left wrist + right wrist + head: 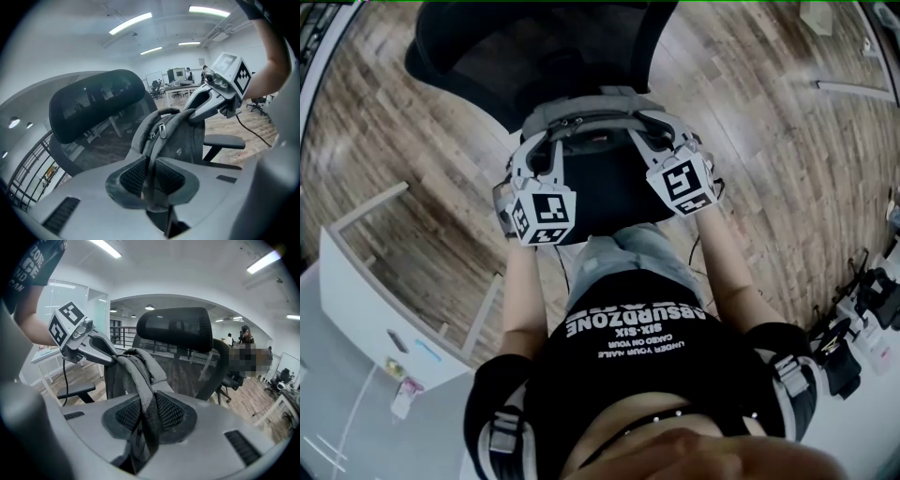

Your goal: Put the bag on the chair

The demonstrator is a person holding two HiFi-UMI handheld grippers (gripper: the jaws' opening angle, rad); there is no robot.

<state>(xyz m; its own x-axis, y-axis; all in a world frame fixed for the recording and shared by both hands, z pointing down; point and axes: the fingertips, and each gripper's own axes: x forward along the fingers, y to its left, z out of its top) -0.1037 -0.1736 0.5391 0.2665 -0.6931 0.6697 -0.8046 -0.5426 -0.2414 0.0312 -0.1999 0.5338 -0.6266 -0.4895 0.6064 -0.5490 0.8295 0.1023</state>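
Note:
A grey backpack (581, 120) hangs between my two grippers, just in front of the black mesh chair back (516, 47) and over the dark seat (605, 192). Whether it rests on the seat I cannot tell. My left gripper (534, 157) is shut on one grey shoulder strap (151, 159), which runs up to the bag (180, 140). My right gripper (662, 142) is shut on the other strap (143, 394). In the left gripper view the right gripper (206, 101) grips near the bag's top, and in the right gripper view the left gripper (105, 352) does the same. The headrest (176, 329) stands behind.
The chair's armrest (226, 141) juts out beside the bag. A white desk (366, 300) stands at the left on the wooden floor (787, 169). Cables and dark gear (862, 309) lie at the right. Desks and office chairs (180, 89) fill the far room.

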